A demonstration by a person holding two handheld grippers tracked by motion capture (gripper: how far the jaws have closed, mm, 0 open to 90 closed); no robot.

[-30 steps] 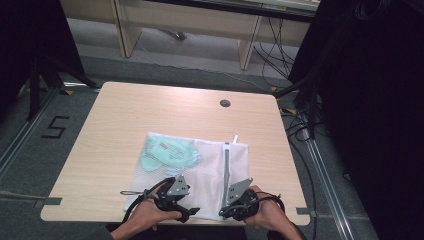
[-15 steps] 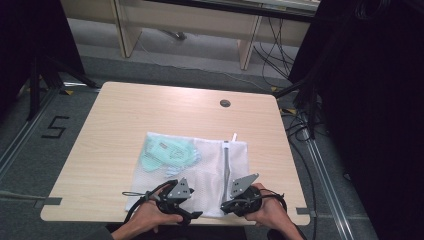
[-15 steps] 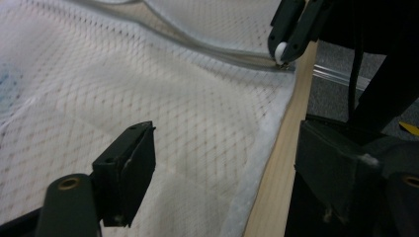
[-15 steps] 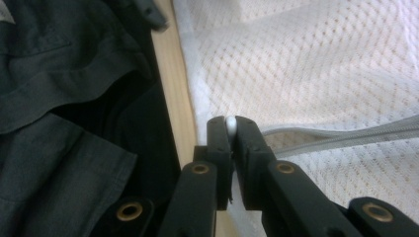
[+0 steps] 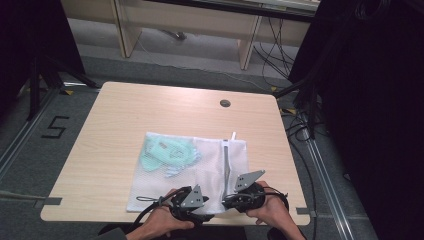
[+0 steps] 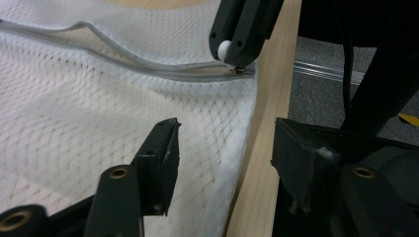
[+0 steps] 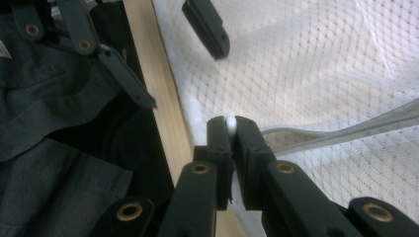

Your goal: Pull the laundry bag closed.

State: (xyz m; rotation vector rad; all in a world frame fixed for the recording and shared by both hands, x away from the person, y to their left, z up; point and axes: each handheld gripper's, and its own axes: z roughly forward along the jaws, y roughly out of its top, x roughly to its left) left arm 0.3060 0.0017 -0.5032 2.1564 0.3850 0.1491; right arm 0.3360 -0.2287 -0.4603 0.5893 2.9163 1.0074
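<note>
A white mesh zip bag lies flat near the table's front edge, with a mint-green garment inside its left half. Its zipper runs from the far side toward me. My right gripper is shut on the white zipper pull at the near end of the zipper, right at the bag's edge. My left gripper sits just left of it; its jaws have just been closing and stand apart astride the bag's near edge, without pressing on it. From above, the left gripper and the right gripper are close together.
The wooden table has a round cable hole at the back. Its front edge runs right under both grippers. A dark sleeve lies below the edge. Cables and desk legs stand on the floor beyond.
My left gripper has slid right along the bag's near edge, closer to the right gripper, and its jaws have narrowed. The right gripper has stayed put on the zipper pull.
</note>
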